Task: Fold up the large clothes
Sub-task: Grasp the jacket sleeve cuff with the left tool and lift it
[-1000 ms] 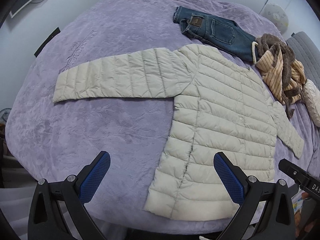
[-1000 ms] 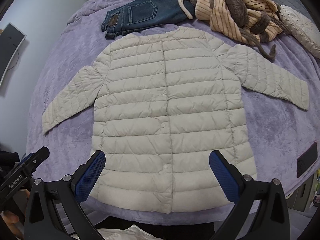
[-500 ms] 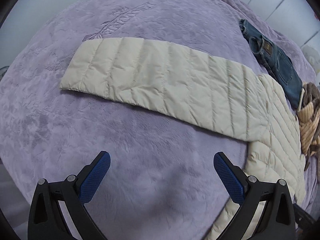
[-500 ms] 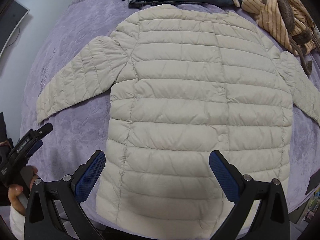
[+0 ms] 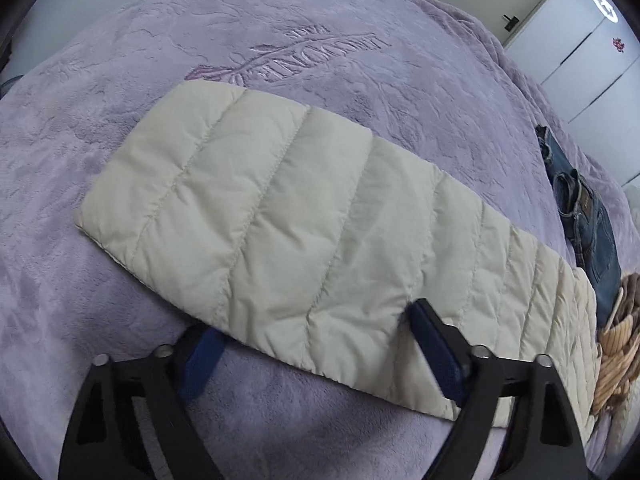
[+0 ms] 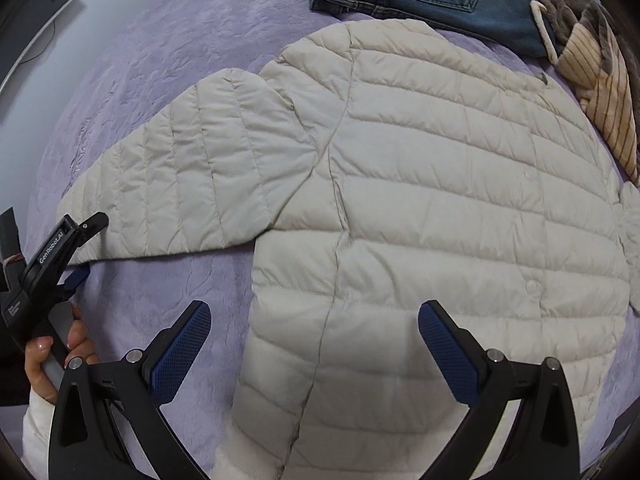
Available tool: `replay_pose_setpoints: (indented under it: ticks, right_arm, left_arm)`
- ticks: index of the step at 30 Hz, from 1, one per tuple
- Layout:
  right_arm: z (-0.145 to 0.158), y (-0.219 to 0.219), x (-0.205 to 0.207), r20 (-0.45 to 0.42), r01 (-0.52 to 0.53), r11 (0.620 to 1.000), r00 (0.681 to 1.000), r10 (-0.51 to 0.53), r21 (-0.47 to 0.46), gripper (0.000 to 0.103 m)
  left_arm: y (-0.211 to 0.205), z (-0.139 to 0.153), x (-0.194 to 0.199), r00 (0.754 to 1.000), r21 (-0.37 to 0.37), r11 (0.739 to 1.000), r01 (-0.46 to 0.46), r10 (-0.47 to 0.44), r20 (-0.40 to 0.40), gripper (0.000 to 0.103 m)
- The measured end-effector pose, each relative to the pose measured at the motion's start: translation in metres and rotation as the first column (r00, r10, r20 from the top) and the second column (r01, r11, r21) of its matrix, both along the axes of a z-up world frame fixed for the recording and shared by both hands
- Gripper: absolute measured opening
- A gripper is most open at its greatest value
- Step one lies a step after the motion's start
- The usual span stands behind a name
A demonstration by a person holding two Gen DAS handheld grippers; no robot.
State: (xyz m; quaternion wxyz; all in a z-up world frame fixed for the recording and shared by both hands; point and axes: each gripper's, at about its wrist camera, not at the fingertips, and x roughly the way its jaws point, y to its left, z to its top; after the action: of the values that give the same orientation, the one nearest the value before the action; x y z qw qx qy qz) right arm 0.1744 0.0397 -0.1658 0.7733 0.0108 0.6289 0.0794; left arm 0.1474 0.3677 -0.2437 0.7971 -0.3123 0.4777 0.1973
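While our left gripper (image 5: 316, 340) was closing around the cuff end of the cream quilted puffer jacket (image 6: 440, 200) spread across the purple plush bedspread (image 5: 320, 40), our right gripper (image 6: 316, 344) hung wide open, holding nothing, over the jacket's side seam. We judged the slick padding might slip free. White closet doors (image 5: 560, 40) stood beyond the bed's far edge.

The left gripper (image 5: 316, 332) points steeply down at the near edge of the jacket sleeve (image 5: 304, 224), its jaws closing with that edge between them: one blue finger (image 5: 434, 344) lies on top of the sleeve, the other is tucked beneath it. A bare hand (image 6: 52, 356) grips its handle. The right gripper (image 6: 314, 346) hangs above the jacket's lower side, jaws spread wide, touching nothing.
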Motion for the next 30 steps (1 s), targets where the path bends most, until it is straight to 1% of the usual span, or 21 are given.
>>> replay_pose_setpoints:
  ticks: [1, 2, 3, 4, 5, 6, 8, 10, 11, 12, 14, 15, 16, 18, 20, 22, 24, 26, 27, 29, 30]
  right_arm:
    - [0.000, 0.003, 0.006, 0.013, -0.007, 1.000, 1.000, 0.007, -0.003, 0.103]
    - [0.001, 0.006, 0.012, 0.027, -0.012, 1.000, 1.000, 0.013, -0.008, 0.103]
    - [0.001, 0.008, 0.017, 0.041, -0.017, 1.000, 0.999, 0.018, -0.013, 0.103]
    - [0.002, 0.011, 0.022, 0.054, -0.021, 1.000, 0.998, 0.022, -0.013, 0.103]
    - [0.002, 0.013, 0.027, 0.066, -0.025, 1.000, 0.997, 0.026, -0.010, 0.103]
    - [0.002, 0.015, 0.032, 0.079, -0.028, 1.000, 0.996, 0.029, -0.009, 0.103]
    - [0.001, 0.020, 0.040, 0.102, -0.031, 0.999, 0.994, 0.032, -0.011, 0.103]
    - [-0.001, 0.024, 0.048, 0.120, -0.029, 1.000, 0.992, 0.029, -0.009, 0.102]
    - [-0.003, 0.026, 0.051, 0.130, -0.027, 1.000, 0.991, 0.027, -0.002, 0.096]
    - [-0.004, 0.027, 0.053, 0.140, -0.030, 1.000, 0.990, 0.028, 0.009, 0.087]
    - [-0.015, 0.032, 0.060, 0.130, -0.049, 0.998, 0.991, 0.045, 0.031, 0.028]
    - [-0.022, 0.032, 0.063, 0.110, -0.046, 0.998, 0.993, 0.041, 0.038, 0.020]
    - [-0.029, 0.027, 0.062, 0.097, -0.024, 0.998, 0.995, 0.019, 0.054, 0.015]
    - [-0.045, 0.018, 0.068, 0.054, 0.039, 0.991, 0.997, -0.047, 0.130, 0.013]
    - [-0.060, 0.009, 0.070, 0.014, 0.104, 0.972, 0.994, -0.109, 0.213, 0.013]
    - [-0.069, 0.008, 0.072, 0.012, 0.107, 0.962, 0.993, -0.113, 0.253, 0.013]
    - [-0.073, 0.011, 0.074, 0.019, 0.077, 0.960, 0.996, -0.085, 0.268, 0.013]
    - [-0.073, 0.008, 0.076, 0.006, 0.065, 0.947, 0.997, -0.071, 0.314, 0.013]
    - [-0.072, 0.003, 0.077, -0.012, 0.072, 0.932, 0.997, -0.072, 0.355, 0.013]
    - [-0.064, -0.016, 0.076, -0.035, 0.105, 0.903, 0.994, -0.099, 0.417, 0.013]
    - [-0.058, -0.029, 0.073, -0.030, 0.123, 0.895, 0.992, -0.122, 0.429, 0.013]
  left_arm:
    - [0.003, 0.000, 0.000, 1.000, -0.005, 1.000, -0.008, 0.008, 0.006, 0.070]
    - [0.006, 0.001, 0.000, 1.000, -0.012, 1.000, -0.008, 0.008, 0.019, 0.051]
    - [0.008, 0.002, 0.002, 1.000, -0.018, 1.000, 0.003, -0.002, 0.028, 0.035]
    - [0.010, 0.005, 0.003, 0.999, -0.024, 1.000, 0.015, -0.014, 0.039, 0.026]
    - [0.010, 0.008, 0.005, 0.998, -0.036, 0.999, 0.030, -0.028, 0.051, 0.014]
    - [0.013, 0.011, 0.005, 0.997, -0.049, 0.998, 0.049, -0.045, 0.066, 0.009]
    - [0.013, 0.021, 0.009, 0.993, -0.056, 0.995, 0.077, -0.072, 0.098, 0.009]
    - [0.009, 0.035, 0.013, 0.986, -0.035, 0.993, 0.109, -0.103, 0.130, 0.009]
    - [0.007, 0.043, 0.015, 0.982, -0.024, 0.992, 0.125, -0.120, 0.146, 0.009]
    - [0.002, 0.050, 0.018, 0.977, -0.015, 0.990, 0.141, -0.136, 0.163, 0.009]
    - [-0.005, 0.066, 0.021, 0.966, 0.007, 0.986, 0.169, -0.167, 0.195, 0.009]
    - [-0.010, 0.074, 0.020, 0.960, 0.014, 0.983, 0.184, -0.183, 0.213, 0.009]
    - [-0.015, 0.083, 0.021, 0.952, 0.023, 0.980, 0.198, -0.198, 0.233, 0.009]
    - [-0.028, 0.104, 0.024, 0.932, 0.049, 0.971, 0.232, -0.236, 0.274, 0.009]
    - [-0.045, 0.124, 0.027, 0.909, 0.076, 0.960, 0.268, -0.278, 0.311, 0.009]
    - [-0.067, 0.142, 0.034, 0.882, 0.097, 0.946, 0.310, -0.324, 0.343, 0.009]
    - [-0.093, 0.159, 0.042, 0.853, 0.117, 0.927, 0.355, -0.373, 0.366, 0.009]
    - [-0.125, 0.173, 0.049, 0.820, 0.129, 0.905, 0.405, -0.422, 0.386, 0.009]
    - [-0.142, 0.177, 0.053, 0.803, 0.136, 0.891, 0.432, -0.449, 0.392, 0.009]
    - [-0.180, 0.182, 0.062, 0.769, 0.147, 0.859, 0.490, -0.506, 0.391, 0.009]
    - [-0.200, 0.183, 0.067, 0.753, 0.148, 0.841, 0.521, -0.535, 0.383, 0.009]
